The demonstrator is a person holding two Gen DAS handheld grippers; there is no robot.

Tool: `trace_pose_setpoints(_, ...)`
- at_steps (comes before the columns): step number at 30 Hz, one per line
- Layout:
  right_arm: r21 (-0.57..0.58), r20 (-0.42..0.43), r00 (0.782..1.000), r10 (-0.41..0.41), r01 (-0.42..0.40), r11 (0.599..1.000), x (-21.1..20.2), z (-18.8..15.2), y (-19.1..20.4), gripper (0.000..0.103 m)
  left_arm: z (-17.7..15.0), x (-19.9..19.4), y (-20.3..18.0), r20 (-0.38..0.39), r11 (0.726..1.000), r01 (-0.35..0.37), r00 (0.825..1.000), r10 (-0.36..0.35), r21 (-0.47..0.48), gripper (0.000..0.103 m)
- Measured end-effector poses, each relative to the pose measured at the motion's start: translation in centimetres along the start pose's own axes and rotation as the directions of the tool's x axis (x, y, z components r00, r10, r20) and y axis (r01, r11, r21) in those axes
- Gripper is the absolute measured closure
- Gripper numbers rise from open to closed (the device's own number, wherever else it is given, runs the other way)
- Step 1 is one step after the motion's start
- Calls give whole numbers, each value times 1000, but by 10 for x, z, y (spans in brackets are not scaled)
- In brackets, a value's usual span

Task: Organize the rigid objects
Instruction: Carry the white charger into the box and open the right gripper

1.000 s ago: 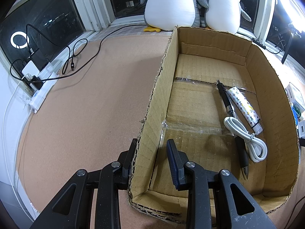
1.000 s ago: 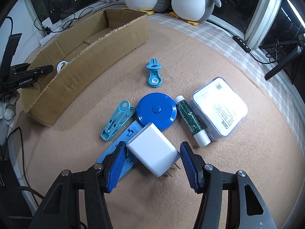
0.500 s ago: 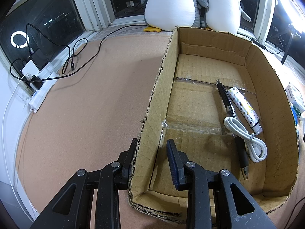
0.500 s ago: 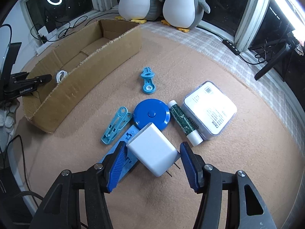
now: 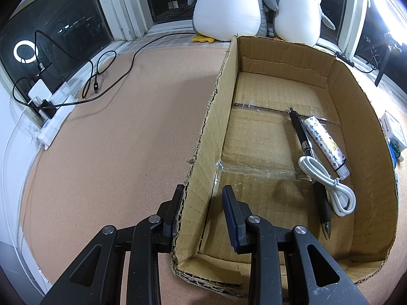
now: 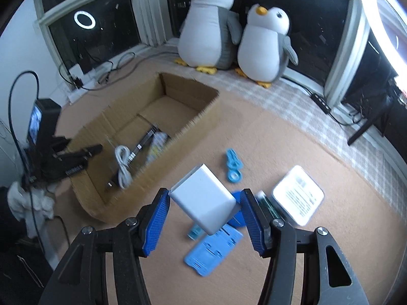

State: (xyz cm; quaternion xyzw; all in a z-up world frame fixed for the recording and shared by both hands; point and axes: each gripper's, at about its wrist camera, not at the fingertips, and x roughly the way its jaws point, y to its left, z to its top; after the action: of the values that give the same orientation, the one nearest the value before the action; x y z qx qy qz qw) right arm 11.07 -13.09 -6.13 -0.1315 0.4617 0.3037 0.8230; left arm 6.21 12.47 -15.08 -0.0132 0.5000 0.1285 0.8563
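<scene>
With my left gripper [image 5: 203,208] pinching the box [image 5: 203,137] wall and my right gripper [image 6: 204,214] squeezing the white charger [image 6: 203,200], three things are in and five wait outside.

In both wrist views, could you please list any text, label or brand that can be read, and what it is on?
None reads clearly.
White flat box: printed lines, too blurred to read.
Patterned white tube in the cardboard box: monogram-like marks only, no legible word.
White charger in the right gripper: no visible print.

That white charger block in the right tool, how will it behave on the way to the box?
The white charger block looks rigid, so it likely won't flex. Its smooth faces sit skewed between the right tool's blue pads, so it may pivot or slip. Boxy shape: unlikely to roll once in the cardboard box.
</scene>
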Motion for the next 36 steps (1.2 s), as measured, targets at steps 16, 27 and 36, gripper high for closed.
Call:
trace_pose_setpoints(16, -48, 65, 994, 86, -83, 995, 21, 60, 70, 50, 0, 0, 0, 0, 1000, 7, 1000, -7, -7, 72)
trace_pose_setpoints(27, -24, 33, 999, 33, -33, 999, 62, 87, 89, 50, 1, -1, 0, -1, 1000, 8, 1000, -8, -8, 72)
trace_pose_setpoints(36, -18, -3, 1000, 8, -8, 1000, 85, 90, 93, 50, 1, -1, 0, -1, 1000, 7, 1000, -7, -7, 71)
